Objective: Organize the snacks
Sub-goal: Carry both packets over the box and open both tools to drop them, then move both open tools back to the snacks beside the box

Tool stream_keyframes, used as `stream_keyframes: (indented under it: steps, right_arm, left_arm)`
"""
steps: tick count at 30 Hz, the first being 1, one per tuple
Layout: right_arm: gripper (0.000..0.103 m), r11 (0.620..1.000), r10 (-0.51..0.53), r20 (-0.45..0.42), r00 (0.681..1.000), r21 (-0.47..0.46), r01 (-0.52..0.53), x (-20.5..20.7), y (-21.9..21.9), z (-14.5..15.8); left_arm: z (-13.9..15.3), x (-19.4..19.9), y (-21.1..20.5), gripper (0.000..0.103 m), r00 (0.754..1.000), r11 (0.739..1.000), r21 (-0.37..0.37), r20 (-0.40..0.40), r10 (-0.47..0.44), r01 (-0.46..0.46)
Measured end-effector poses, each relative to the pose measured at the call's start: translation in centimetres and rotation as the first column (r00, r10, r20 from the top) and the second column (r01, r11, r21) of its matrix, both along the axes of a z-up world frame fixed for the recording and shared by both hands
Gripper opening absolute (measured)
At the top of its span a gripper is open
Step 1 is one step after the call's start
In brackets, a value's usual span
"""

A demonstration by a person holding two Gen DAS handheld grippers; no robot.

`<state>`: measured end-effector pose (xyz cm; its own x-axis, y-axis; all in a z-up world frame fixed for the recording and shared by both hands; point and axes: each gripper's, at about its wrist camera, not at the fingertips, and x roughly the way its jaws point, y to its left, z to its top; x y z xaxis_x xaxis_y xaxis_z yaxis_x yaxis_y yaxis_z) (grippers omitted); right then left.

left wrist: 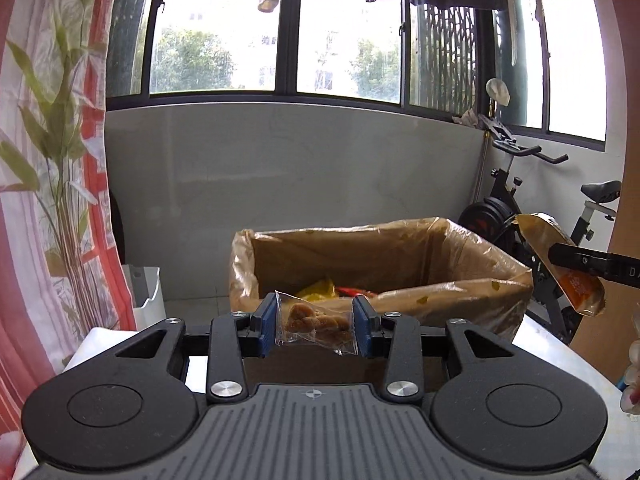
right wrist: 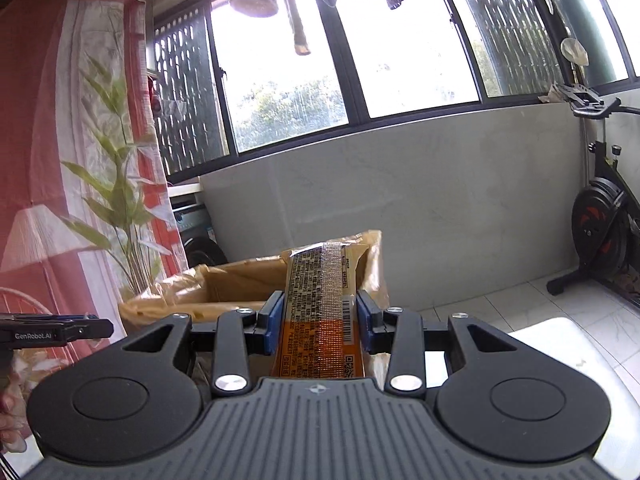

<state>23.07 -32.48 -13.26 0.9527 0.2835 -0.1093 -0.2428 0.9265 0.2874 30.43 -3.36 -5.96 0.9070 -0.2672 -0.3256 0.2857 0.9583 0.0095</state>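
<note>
The left gripper [left wrist: 316, 326] is held level, pointing toward the cardboard box [left wrist: 440, 304], its blue pads [left wrist: 267, 320] pressed against both sides of a small clear packet [left wrist: 314, 325] that hangs between them just short of the box's near wall. The right gripper [right wrist: 320, 322] is also held roughly level and aimed at the same box [right wrist: 224, 292] from the other side, its jaws clamped on a long orange snack bar wrapper [right wrist: 320, 312] that stands up lengthwise between the pads and reaches out over the box's rim. In the left wrist view that wrapper [left wrist: 560, 264] shows tilted, to the right of the box and above its right corner, with the right gripper's black finger [left wrist: 588, 260] across it. The left gripper's finger [right wrist: 60, 330] shows at the left edge of the right wrist view, left of the box. The box is open-topped, lined with a crinkled translucent plastic bag [left wrist: 496, 252] folded over its rim; inside lie a yellow packet [left wrist: 318, 290] and, beside it, something red [left wrist: 354, 292] too hidden by the near wall to identify. The clear packet is see-through, slightly crumpled, with brown lumpy pieces inside. The wrapper is orange at the lower end and tan higher up, with a sealed seam strip down its middle, dense small print, a barcode and a QR code. Behind the box runs a grey wall [left wrist: 300, 184] below the windows, and an exercise bike [left wrist: 520, 204] stands to the box's right.
</note>
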Motion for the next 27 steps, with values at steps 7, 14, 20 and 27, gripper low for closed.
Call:
stream_keyframes:
  steps: [7,14,20,27]
  right_arm:
    - [0.039,0.993,0.059,0.013,0.998,-0.101,-0.057,8.6,3.1,4.6]
    - [0.039,0.990,0.028,-0.130,0.991,-0.136,-0.046,14.7,4.9,3.1]
    - [0.042,0.989,0.036,-0.206,0.978,-0.132,-0.064,15.4,4.9,1.4]
    - [0.051,0.994,0.044,-0.150,0.988,-0.094,-0.059,13.4,3.3,2.6]
  left_arm:
    - [2.4,7.8,-4.9,0.042,0.999,0.999,-0.020,-0.029,-0.042,0.041]
    - [-0.2,13.8,-8.4,0.043,0.990,0.999,-0.012,-0.140,-0.034,0.033]
    - [-1.6,15.0,-8.5,0.068,0.986,0.999,-0.015,-0.164,-0.036,0.034]
    - [-0.9,13.3,-4.3,0.069,0.988,0.999,-0.041,-0.153,-0.005,-0.001]
